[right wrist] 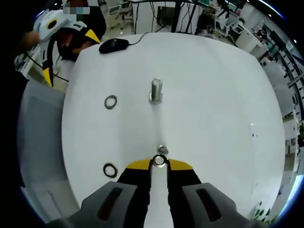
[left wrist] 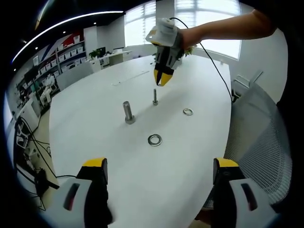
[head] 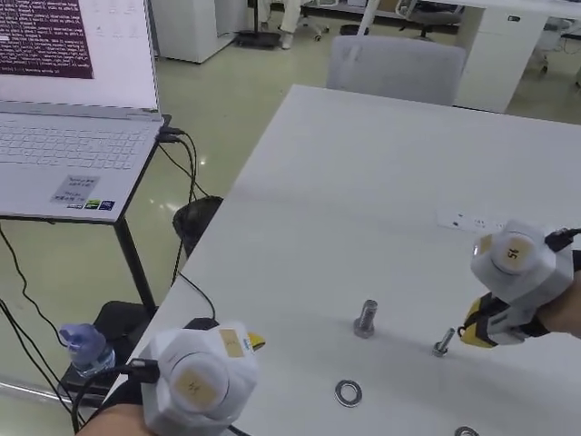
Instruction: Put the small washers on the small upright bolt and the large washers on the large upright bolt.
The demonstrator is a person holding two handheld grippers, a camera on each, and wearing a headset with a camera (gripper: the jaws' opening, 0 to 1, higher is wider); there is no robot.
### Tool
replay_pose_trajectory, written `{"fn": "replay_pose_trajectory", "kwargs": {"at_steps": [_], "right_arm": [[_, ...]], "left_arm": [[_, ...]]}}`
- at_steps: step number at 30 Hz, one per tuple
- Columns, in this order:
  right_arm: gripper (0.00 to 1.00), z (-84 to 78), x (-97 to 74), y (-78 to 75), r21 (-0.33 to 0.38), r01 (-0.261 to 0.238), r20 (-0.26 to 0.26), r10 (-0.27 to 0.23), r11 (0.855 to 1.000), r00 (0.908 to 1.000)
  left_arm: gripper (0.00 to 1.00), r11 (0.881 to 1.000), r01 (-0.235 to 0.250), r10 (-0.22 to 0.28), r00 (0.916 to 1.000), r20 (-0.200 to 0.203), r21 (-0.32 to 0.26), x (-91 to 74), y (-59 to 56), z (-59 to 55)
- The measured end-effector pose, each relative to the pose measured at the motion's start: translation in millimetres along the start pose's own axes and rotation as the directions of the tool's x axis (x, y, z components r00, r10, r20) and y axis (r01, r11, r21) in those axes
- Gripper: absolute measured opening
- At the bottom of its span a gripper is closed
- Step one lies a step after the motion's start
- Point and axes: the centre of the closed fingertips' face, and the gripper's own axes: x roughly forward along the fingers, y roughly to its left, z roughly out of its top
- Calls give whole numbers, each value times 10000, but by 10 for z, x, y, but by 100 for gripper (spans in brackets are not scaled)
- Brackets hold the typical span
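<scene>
**Small washer poised at the small bolt**

Grips a small washer (right wrist: 160, 161) flat between the closed jaws of the right gripper (right wrist: 160, 166), just at the tip of the small bolt (right wrist: 162, 150), right of centre on the table (head: 381, 182). Holds the left gripper (left wrist: 161, 166) at the near left corner, jaws spread wide, nothing between them.

To seat the washer well:
- Centre the hole over the threaded tip.
- Hold the ring level and lower it until the shank passes through, then let go.
- Avoid nudging the bolt: standing only on its head, probably easy to tip.

Just left of the small bolt, the large bolt (head: 366, 320): thicker, bright steel, wider head down, threaded shank up. Nearer the person, lying flat: a large washer (head: 348, 393), a broad silvery ring, and to its right a smaller washer (left wrist: 188, 112), thin and darker. Underneath, a smooth matt white tabletop, likely slippery for thin flat rings and awkward for picking them up.
</scene>
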Motion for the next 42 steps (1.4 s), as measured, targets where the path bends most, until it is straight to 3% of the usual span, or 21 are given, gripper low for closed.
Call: {"fn": "replay_pose_trajectory", "kwargs": {"at_steps": [11,24,42], "right_arm": [[13,60,93,4,89,-93,-5,93,9999,10000],[13,41,179,43,-67,-224,-234,222,9997,9995],[13,-58,481,66,-248,-427,-502,414,9988,9979]], "left_arm": [[98,9999,143,-143,9999,-24,-7,34,-5,-22],[94,9996,266,-266,9996,-65,8,54,-39,-14],[90,9996,212,-213,9997,-80,-189,16,-22,-37]]}}
